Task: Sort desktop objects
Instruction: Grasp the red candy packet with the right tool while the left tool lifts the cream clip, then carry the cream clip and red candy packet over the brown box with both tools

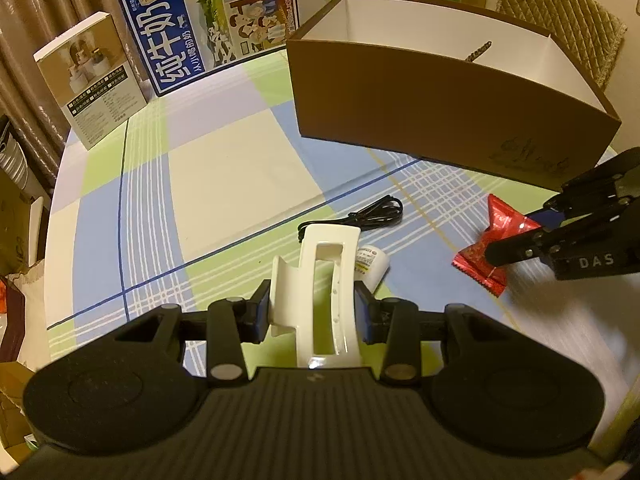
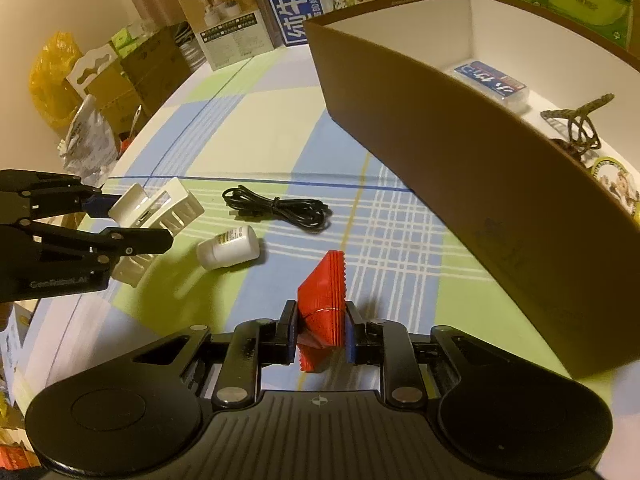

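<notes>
Mid-task, roughly half done by the look of it.

Left of the right wrist view: left gripper [image 2: 132, 216] has its jaws partly closed, clamped on a white hair claw clip [image 2: 160, 208]. The left wrist view confirms it, both blue pads pressing the clip [image 1: 316, 292] at frame centre. Whether the clip is lifted off the table [image 2: 280, 128] or touching it cannot be told.

Centre-left of the same view: a small white pill bottle [image 2: 228, 248] lies on its side on the table, loose, near the clip. Just above and right of it, a coiled black cable [image 2: 280, 208], also loose. Neither is touched by any gripper.

Lower centre: right gripper [image 2: 320, 332] has its jaws nearly closed, pinching a red snack packet [image 2: 324, 292] that stands on edge between the pads. In the left wrist view the packet [image 1: 496, 236] sits at right centre, low at the table surface, just below the box wall.

Right: open brown box [image 2: 460, 152] fills the upper right. Already inside it: a blue-labelled clear case [image 2: 496, 80], a dark metal hair clip [image 2: 576, 124], and a round item with a yellow-green rim [image 2: 612, 176], partly hidden.

Judged status: at least 3 items sorted into the box, 2 gripped but not yet deposited, 2 left on the table. Remaining work is likely carrying clip and packet to the box, then bottle and cable.
</notes>
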The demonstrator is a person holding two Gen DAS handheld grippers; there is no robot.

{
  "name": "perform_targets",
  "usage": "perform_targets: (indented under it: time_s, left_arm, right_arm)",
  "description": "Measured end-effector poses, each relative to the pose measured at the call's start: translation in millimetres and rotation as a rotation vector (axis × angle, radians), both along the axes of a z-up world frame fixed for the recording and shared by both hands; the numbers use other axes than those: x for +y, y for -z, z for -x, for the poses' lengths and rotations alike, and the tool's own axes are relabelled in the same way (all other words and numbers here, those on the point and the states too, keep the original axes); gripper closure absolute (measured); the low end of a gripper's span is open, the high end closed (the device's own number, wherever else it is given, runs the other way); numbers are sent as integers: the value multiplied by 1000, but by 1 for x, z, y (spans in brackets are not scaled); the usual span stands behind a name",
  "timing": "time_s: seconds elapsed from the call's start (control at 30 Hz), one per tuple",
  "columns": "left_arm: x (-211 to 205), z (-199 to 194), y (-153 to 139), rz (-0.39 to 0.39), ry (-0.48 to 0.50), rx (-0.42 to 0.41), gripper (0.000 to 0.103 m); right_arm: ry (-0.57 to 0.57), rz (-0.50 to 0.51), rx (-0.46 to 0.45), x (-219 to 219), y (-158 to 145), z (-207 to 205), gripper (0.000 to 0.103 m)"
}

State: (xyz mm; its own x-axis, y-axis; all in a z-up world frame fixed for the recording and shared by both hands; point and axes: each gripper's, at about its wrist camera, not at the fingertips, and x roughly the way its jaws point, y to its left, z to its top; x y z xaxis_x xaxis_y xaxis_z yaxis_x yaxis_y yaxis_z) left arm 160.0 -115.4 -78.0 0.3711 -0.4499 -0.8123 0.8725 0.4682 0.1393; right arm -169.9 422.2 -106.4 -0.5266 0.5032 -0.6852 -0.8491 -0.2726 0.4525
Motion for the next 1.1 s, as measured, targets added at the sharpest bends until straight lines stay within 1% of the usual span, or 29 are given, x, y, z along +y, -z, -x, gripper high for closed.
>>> perform_targets:
  time_s: [0.33, 0.47, 0.6, 1.0, 1.1]
  left_arm:
    - [-8, 8, -11, 12, 21, -10, 67]
    - [-12, 11, -19, 23, 33, -14, 67]
    - [-18, 13, -29, 39, 53, -16, 67]
    - [-56, 12, -65, 104, 132, -59, 67]
    - [-68, 12, -75, 121, 152, -82, 67]
  right_arm:
    - [38, -4, 24, -15, -19, -20, 84]
    - [53, -5, 20, -21, -28, -29, 84]
    - [79, -19, 37, -27, -41, -41, 84]
    - [141, -124, 77, -25, -89, -80, 84]
    - [165, -153, 78, -21, -99, -95, 84]
